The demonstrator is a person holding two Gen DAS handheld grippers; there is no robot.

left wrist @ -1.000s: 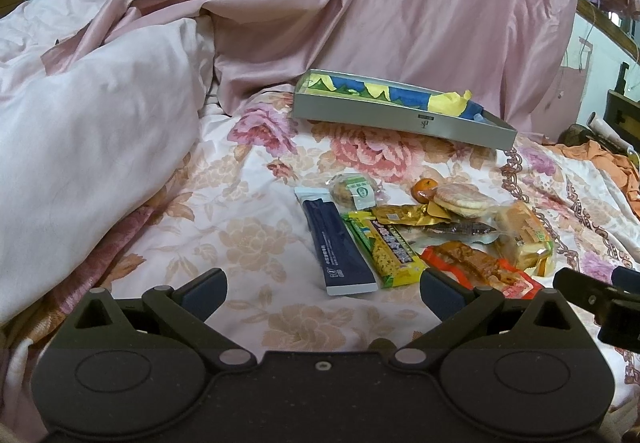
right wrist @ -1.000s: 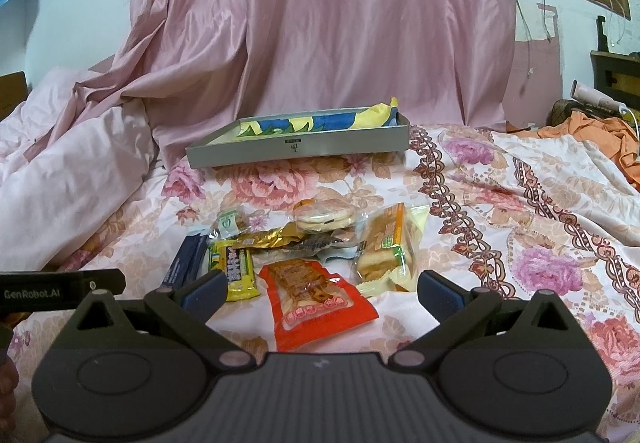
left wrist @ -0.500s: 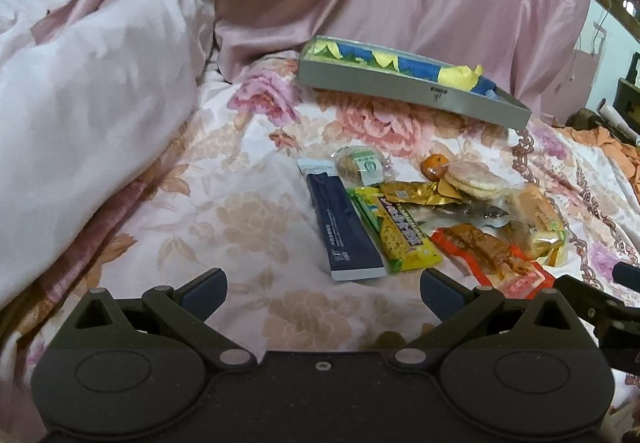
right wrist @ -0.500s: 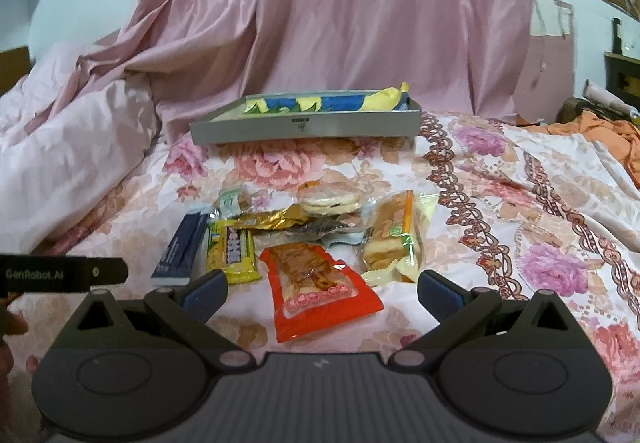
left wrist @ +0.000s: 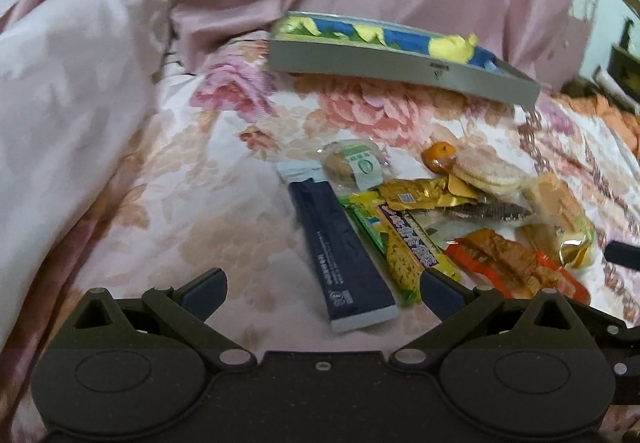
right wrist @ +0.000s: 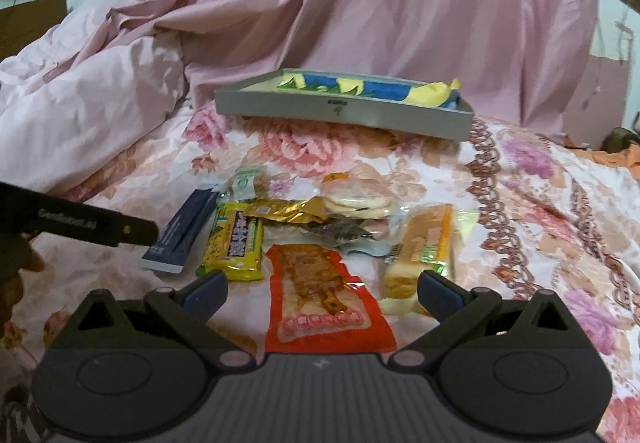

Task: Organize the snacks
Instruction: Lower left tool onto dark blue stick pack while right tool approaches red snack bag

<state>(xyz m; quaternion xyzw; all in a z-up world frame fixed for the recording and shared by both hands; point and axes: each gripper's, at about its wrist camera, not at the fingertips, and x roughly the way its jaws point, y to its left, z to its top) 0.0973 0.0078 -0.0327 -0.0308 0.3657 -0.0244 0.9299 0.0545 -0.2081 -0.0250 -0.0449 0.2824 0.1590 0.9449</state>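
Left wrist: left tool point(left wrist: 322, 285) has dropped closer to the bed point(left wrist: 192, 211) over the last second, fingers wide apart, empty. Navy packet point(left wrist: 340, 247) now sits between the fingers, its near end just ahead of the tips; yellow bar point(left wrist: 404, 247) touches the packet's right edge. Grey tray point(left wrist: 400, 67) is well beyond the packet. Reads as lining up a first pick; nothing sorted yet. Right wrist: right tool point(right wrist: 322, 285) also moved in, fingers apart, empty. Red pouch point(right wrist: 324, 299) lies between them, right of the navy packet point(right wrist: 180, 235), with the cake pack point(right wrist: 420, 251) further right. Grey tray point(right wrist: 344, 111) holds only crumpled yellow-blue wrapping.
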